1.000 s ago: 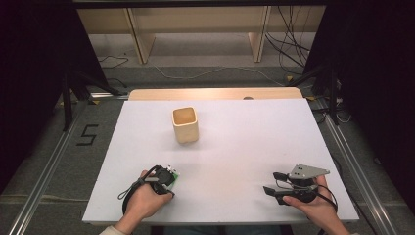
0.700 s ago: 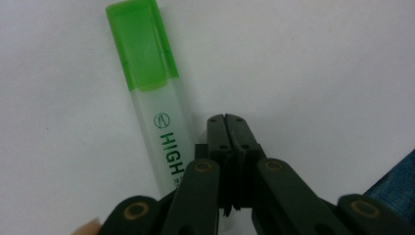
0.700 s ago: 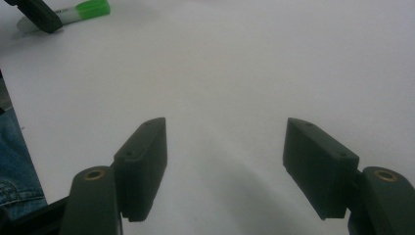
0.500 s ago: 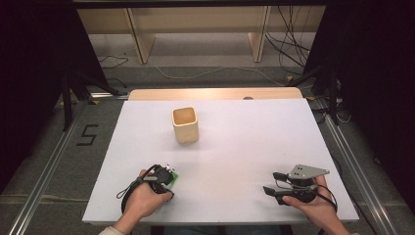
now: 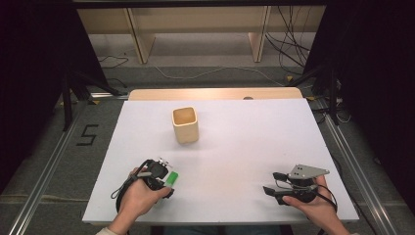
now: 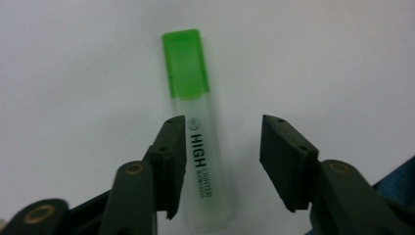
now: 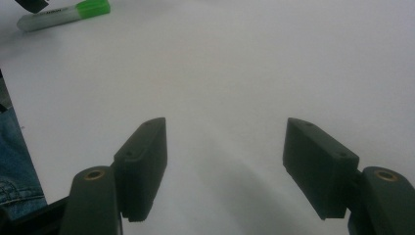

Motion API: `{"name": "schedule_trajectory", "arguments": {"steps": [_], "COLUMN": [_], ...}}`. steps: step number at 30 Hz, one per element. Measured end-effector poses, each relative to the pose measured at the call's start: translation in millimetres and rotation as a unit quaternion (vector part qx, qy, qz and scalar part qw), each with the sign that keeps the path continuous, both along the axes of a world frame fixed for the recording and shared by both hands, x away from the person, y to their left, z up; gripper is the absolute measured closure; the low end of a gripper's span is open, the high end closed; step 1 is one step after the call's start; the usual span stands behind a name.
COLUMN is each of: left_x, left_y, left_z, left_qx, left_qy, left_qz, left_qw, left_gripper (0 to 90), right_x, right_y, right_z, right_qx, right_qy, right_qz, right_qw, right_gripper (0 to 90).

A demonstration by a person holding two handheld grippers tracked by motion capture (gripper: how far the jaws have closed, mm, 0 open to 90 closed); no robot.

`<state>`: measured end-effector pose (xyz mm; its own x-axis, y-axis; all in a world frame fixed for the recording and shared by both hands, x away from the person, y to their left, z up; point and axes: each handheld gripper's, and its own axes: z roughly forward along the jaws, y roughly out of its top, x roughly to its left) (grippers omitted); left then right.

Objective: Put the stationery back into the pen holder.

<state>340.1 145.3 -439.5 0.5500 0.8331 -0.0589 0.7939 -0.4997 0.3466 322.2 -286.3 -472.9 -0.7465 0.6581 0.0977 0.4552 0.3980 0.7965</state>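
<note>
A highlighter [image 6: 195, 142] with a green cap and a clear barrel lies flat on the white table. My left gripper [image 6: 222, 169] is open just above it, its jaws either side of the barrel, the left jaw close against it. From above, the highlighter [image 5: 171, 178] pokes out to the right of the left gripper [image 5: 164, 181] near the table's front left. A tan square cup [image 5: 185, 125] stands upright further back, left of centre. My right gripper [image 5: 271, 183] is open at the front right, low over bare table, and its view catches the highlighter [image 7: 63, 15] far off.
The white table [image 5: 244, 147] ends in a wooden strip at the back. Metal rails run along both sides on the floor. Cables and a shelf frame lie behind the table. A blue denim leg [image 7: 14, 166] shows past the table's near edge.
The left hand has shifted slightly, and more of the highlighter's green cap shows beside the gripper. The right gripper and the cup have stayed put.
</note>
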Motion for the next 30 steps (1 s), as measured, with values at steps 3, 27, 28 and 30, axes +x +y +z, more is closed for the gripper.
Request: {"name": "schedule_trajectory", "arguments": {"steps": [3, 27, 28, 30], "left_x": [2.4, 13.1, 13.0, 13.3], "left_y": [2.9, 0.8, 0.2, -0.4], "left_z": [-4.2, -20.8, -21.2, -21.8], "left_qx": [0.012, 0.058, 0.058, 0.063], "left_qy": [0.003, 0.05, 0.051, 0.055], "left_qz": [0.008, 0.013, 0.012, 0.006], "left_qw": [0.9999, 0.997, 0.9969, 0.9965], "left_gripper": [42.4, 51.4, 52.4, 54.0], "right_x": [0.0, -0.1, -0.1, -0.1], "right_y": [0.2, 0.4, 0.3, 0.2], "right_z": [0.0, 0.0, 0.1, 0.3], "right_qx": [0.0, -0.002, -0.002, -0.004], "right_qy": [0.0, 0.002, 0.002, 0.003], "right_qz": [0.0, 0.001, 0.001, 0.001], "right_qw": [1.0, 1.0, 1.0, 1.0], "right_gripper": [33.7, 33.7, 33.7, 33.7]}}
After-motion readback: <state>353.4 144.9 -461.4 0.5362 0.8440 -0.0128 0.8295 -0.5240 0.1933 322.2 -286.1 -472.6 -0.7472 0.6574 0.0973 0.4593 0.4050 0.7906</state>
